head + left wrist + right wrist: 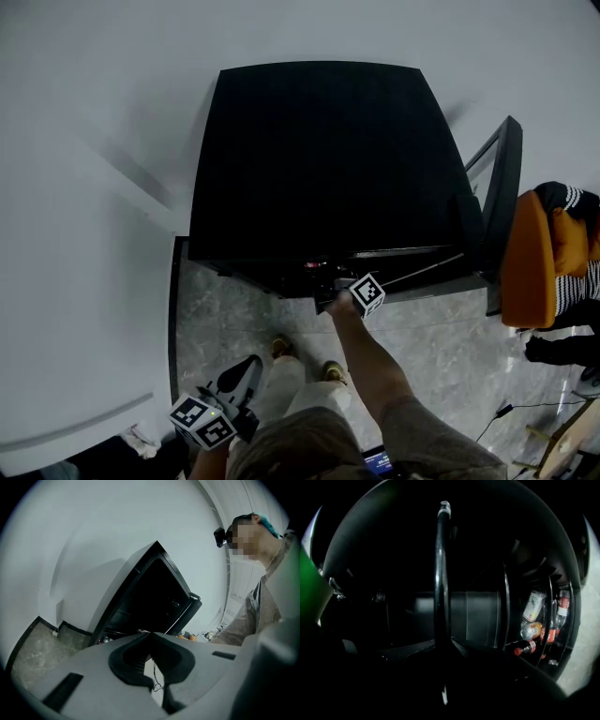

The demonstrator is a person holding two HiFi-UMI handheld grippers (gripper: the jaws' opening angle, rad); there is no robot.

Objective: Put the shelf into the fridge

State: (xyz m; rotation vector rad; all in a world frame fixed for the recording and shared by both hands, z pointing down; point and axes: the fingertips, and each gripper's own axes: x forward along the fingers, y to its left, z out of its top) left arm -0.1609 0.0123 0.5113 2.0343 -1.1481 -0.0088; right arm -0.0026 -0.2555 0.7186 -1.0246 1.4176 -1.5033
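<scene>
one open fridge (319, 159), one shelf (442, 573) — in right tool (442, 641)

The black fridge (319, 159) is seen from above, standing against white walls (84, 187). Its door (502, 197) is open at the right side. The right gripper (343, 284) is at the front opening of the fridge, on a stretched bare arm, and its tips are lost in the dark. A thin shelf edge (422, 269) slants from it toward the door. The left gripper (246, 368) hangs low beside the person's leg, well apart from the fridge. Two shoes (281, 349) stand on the grey marble floor (441, 347). At the right edge is an orange chair (527, 262), with a striped sleeve (574, 286) beside it.
</scene>
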